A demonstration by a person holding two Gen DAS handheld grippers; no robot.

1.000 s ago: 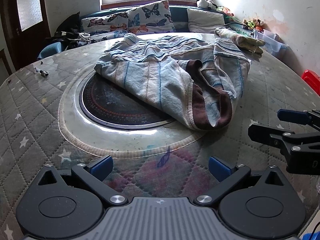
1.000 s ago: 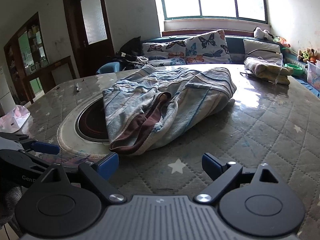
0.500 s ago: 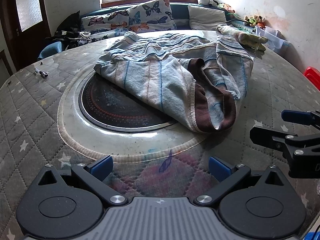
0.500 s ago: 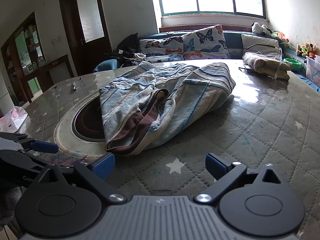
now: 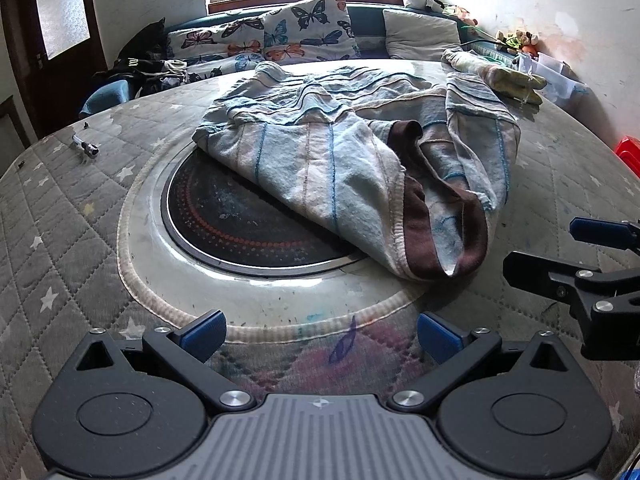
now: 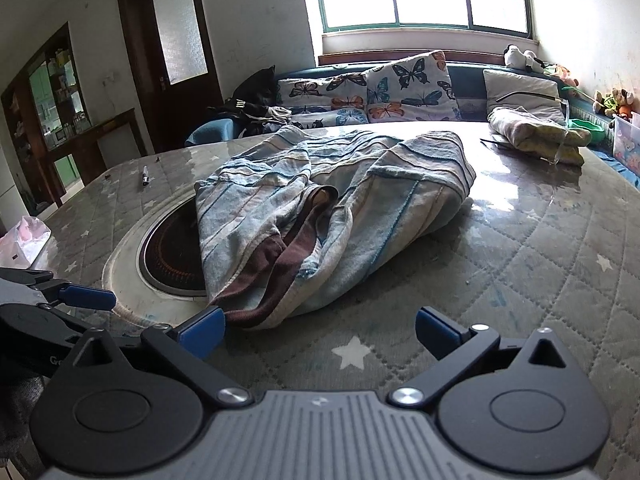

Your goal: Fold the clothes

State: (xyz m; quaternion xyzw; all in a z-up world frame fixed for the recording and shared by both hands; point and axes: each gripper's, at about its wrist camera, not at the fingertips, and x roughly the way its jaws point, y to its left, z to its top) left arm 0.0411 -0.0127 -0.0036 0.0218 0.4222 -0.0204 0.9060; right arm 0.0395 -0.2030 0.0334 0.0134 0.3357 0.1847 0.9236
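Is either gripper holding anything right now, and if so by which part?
Nothing is held. Left gripper and right gripper are both open, short of the striped garment.

Pale blue striped garment (image 5: pixel 344 160) with brown waistband (image 5: pixel 424 216) — grey star-quilted table cover (image 5: pixel 60 240) — butterfly-print cushions (image 6: pixel 404 88).

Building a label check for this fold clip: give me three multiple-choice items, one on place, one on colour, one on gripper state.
1. Where does the garment's near left part lie?
A. over the round dark plate
B. on the sofa
C. on the floor

2. What colour is the garment's hem band?
A. red
B. brown
C. green

3. How are both grippers?
A. shut on cloth
B. open, holding nothing
C. one shut

A: the garment overlaps the plate.
B: the band is brown.
B: the left gripper and right gripper show wide gaps with only the table between.
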